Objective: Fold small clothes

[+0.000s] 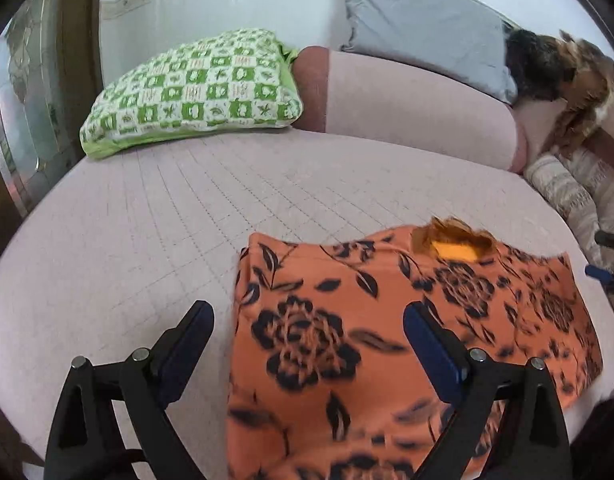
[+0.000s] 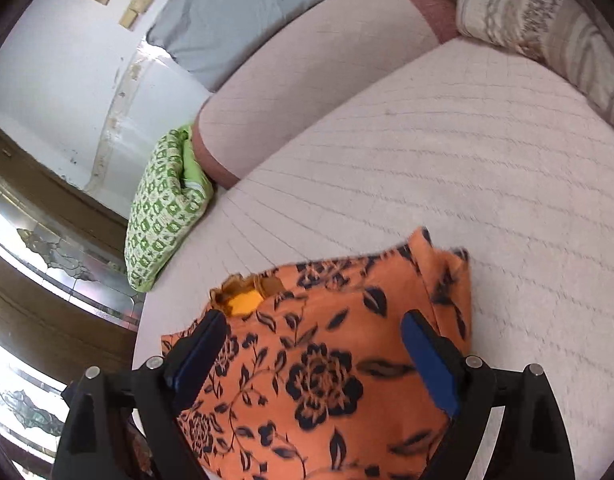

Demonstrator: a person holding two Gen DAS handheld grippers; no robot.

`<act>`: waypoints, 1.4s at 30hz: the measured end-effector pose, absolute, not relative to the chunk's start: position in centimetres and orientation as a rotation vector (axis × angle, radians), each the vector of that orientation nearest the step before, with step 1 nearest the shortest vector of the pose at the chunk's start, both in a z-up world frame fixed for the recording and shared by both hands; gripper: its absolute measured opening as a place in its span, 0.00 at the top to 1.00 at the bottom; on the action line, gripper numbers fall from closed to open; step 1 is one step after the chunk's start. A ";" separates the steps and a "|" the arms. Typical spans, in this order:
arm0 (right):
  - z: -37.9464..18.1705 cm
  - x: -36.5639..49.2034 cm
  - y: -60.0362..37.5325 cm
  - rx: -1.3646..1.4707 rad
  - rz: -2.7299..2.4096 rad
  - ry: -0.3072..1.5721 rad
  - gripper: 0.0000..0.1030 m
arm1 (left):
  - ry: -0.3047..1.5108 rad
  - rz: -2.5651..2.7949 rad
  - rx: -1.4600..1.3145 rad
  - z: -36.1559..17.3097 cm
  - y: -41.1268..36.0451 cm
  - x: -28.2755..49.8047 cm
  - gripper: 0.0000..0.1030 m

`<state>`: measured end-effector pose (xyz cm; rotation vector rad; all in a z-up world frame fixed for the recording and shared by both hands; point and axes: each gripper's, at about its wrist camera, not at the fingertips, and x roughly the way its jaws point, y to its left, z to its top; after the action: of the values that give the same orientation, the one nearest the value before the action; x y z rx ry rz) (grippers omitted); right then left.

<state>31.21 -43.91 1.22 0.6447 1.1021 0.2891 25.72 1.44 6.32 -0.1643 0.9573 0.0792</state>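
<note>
Your left gripper (image 1: pixel 307 332) hangs over the left edge of the orange top (image 1: pixel 387 320), jaws spread wide with nothing between them. Your right gripper (image 2: pixel 315 344) is likewise wide open above the garment (image 2: pixel 319 360), which lies on the pink mattress (image 1: pixel 147 220) near its front edge, neckline and yellow label (image 1: pixel 453 250) facing away from you.

It looks partly folded already, so judge your next grab by the edges: take each near corner low, pinching every layer at once, and lift both sides evenly so the fold line stays straight. Keep the cloth taut between your hands as you carry it toward the neckline, then lay it down flat before letting go.

You cannot see the near hem; it is cut off under both grippers. Motion blur smears the print, so layer count and any tucked sleeves are hard to read. The far right corner (image 2: pixel 447 264) seems bunched up.
</note>
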 end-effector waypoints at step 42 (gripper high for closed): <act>0.6 14.6 -43.7 0.772 -0.126 1.070 0.88 | 0.928 -0.059 -0.075 6.6 -8.7 21.1 0.07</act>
<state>14.61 -43.67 0.59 0.7720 1.0703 -0.1256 21.12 -8.72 6.64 -0.0749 0.9277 -0.0588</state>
